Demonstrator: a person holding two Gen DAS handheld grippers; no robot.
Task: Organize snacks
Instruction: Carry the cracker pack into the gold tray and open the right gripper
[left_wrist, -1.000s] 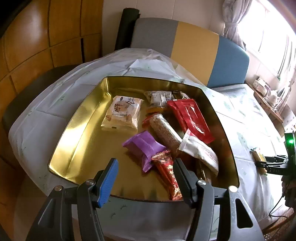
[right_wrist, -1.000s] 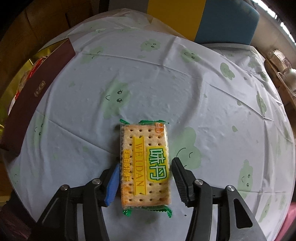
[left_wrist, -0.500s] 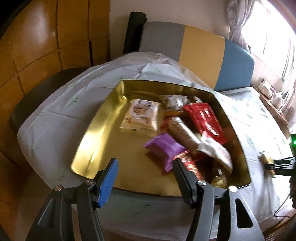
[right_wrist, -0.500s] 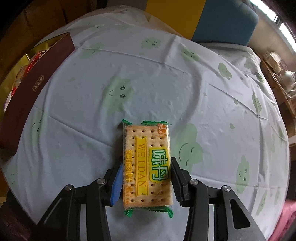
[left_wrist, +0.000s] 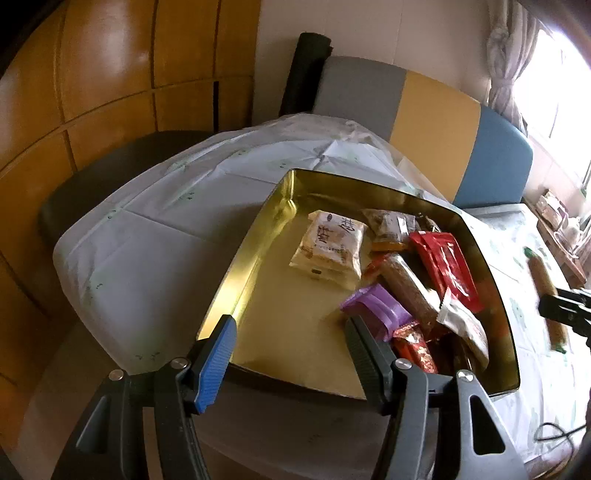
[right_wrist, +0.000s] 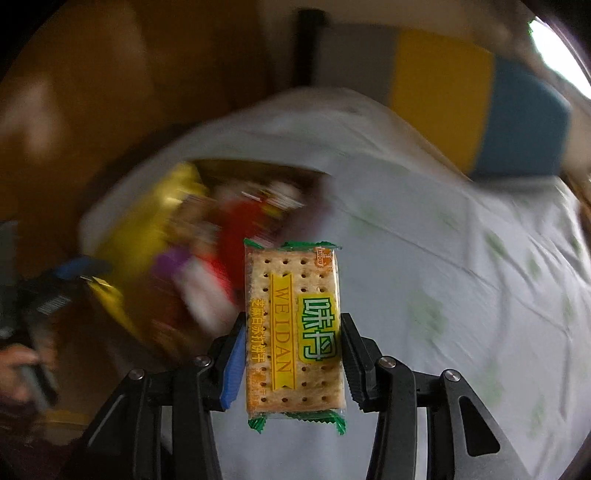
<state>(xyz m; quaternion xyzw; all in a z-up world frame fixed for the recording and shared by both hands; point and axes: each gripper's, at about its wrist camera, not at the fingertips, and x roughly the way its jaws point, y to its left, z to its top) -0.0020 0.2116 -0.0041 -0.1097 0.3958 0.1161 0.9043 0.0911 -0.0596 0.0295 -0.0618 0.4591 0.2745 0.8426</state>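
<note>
Right wrist view: the right gripper (right_wrist: 291, 354) pinches a cracker packet (right_wrist: 294, 326) by its long sides, long axis running straight away from the fingers, above the white tablecloth (right_wrist: 461, 295). "WEIDAN" reads along its yellow band. Left of the packet, the gold tin (left_wrist: 236, 284) of snacks is blurred. The left gripper (left_wrist: 290, 349) hangs spread and empty before that tin.

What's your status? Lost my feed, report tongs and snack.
Right tongs shut on cracker pack, lifted off the table. Left tongs open, empty, at the tin. Tin's left half bare; nothing in the way.
</note>
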